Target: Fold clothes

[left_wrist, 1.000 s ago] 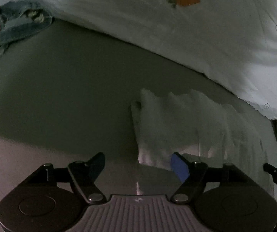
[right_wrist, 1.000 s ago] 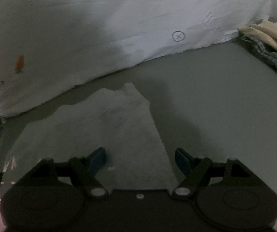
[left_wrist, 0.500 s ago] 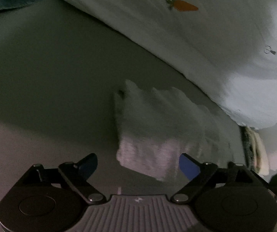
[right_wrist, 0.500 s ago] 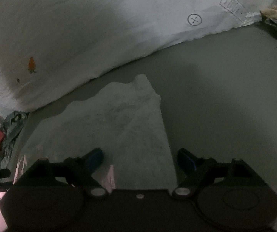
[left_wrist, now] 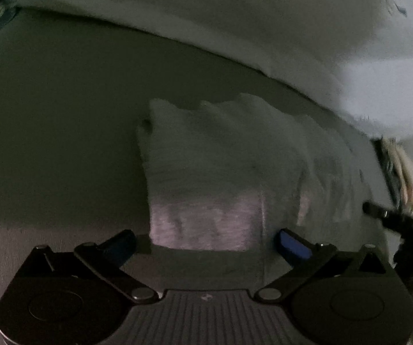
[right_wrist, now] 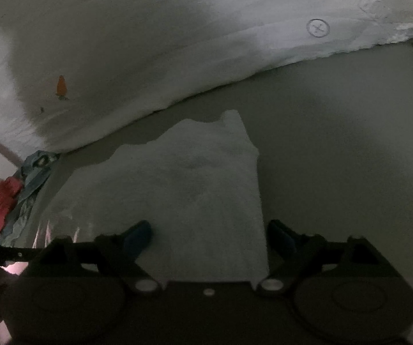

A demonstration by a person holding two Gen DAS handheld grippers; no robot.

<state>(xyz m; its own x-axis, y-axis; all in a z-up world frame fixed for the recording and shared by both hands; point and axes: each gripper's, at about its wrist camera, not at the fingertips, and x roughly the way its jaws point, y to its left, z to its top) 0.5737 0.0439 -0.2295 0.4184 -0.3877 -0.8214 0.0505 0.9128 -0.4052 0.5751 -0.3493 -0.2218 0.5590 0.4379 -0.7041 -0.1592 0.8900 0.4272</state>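
1. White garment [left_wrist: 223, 172] lies flat on grey surface [left_wrist: 62, 115], near quilt [right_wrist: 148, 43].
2. Left gripper [left_wrist: 206, 241] empty; jaws just opening, over near left hem.
3. Right gripper [right_wrist: 209, 237] released, over near right hem.

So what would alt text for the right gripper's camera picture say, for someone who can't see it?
A pale folded cloth lies flat on a grey surface, with the open right gripper poised over its near edge. Behind it is a white sheet with a small carrot print; crumpled red and blue clothes sit far left.
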